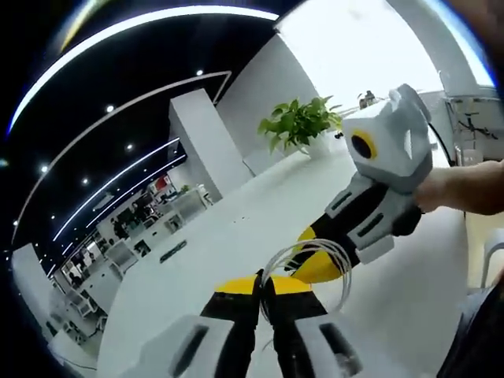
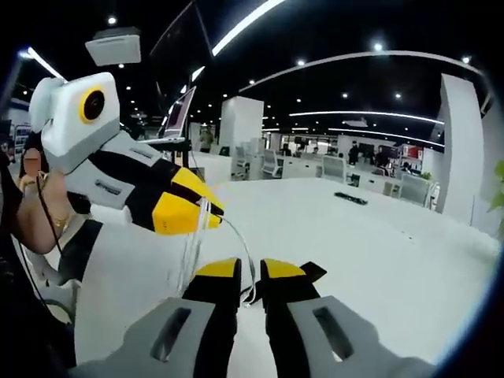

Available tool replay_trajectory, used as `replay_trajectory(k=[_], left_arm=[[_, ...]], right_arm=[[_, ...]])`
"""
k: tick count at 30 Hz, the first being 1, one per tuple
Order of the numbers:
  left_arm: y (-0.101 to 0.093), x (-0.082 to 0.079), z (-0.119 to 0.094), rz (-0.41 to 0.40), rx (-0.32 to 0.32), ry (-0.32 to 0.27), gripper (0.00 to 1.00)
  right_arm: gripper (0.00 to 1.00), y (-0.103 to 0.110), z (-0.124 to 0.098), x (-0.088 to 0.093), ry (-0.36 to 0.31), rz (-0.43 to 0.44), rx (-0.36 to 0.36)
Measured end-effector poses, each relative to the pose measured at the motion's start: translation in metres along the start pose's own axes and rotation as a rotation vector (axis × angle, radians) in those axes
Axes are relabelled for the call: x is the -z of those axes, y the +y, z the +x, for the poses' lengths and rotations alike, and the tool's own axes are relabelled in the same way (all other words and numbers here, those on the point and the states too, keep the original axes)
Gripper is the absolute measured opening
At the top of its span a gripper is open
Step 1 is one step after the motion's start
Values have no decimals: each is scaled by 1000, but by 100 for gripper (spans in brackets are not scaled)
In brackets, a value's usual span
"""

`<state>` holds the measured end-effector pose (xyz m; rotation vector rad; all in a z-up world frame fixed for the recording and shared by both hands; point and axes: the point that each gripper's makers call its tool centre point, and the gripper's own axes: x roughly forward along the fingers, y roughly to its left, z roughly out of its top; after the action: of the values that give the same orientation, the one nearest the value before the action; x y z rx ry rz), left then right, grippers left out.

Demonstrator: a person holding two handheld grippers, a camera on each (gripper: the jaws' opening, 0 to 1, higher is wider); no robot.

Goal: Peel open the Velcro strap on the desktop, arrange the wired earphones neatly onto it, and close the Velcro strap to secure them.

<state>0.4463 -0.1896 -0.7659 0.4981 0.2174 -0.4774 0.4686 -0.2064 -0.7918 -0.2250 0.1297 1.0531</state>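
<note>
The white earphone cable [image 1: 327, 253] hangs in loose loops above the white desk [image 1: 228, 228], stretched between my two grippers. My left gripper [image 1: 264, 282] is shut, and the cable runs in between its yellow tips. The right gripper [image 1: 311, 264] reaches in from the right and meets the coil on its other side. In the right gripper view my right gripper [image 2: 252, 272] is shut with the cable [image 2: 197, 244] pinched between its jaws. A small black flap [image 2: 313, 272], perhaps the Velcro strap, sticks out beside its right tip. The left gripper [image 2: 206, 211] comes in from the left, holding the loops.
A potted green plant [image 1: 299, 122] stands at the far end of the desk. A small black object [image 2: 350, 198] lies farther along the desk [image 2: 378, 244]. A person's hand [image 1: 465, 189] holds the right gripper. Office desks and chairs [image 2: 276, 164] fill the background.
</note>
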Motion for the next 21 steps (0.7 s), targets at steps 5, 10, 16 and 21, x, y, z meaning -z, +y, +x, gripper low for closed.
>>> replay_trajectory(k=[5, 10, 16, 21], left_arm=[[-2, 1, 0, 30, -3, -6, 8], [-3, 2, 0, 65, -12, -1, 8], [-1, 4, -1, 134, -40, -6, 8], [1, 5, 1, 195, -77, -5, 8]], right_arm=[[6, 0, -1, -3, -4, -5, 6], [5, 4, -3, -4, 5, -5, -6], [5, 8, -8, -9, -4, -18, -10], [5, 14, -11, -16, -18, -49, -16]])
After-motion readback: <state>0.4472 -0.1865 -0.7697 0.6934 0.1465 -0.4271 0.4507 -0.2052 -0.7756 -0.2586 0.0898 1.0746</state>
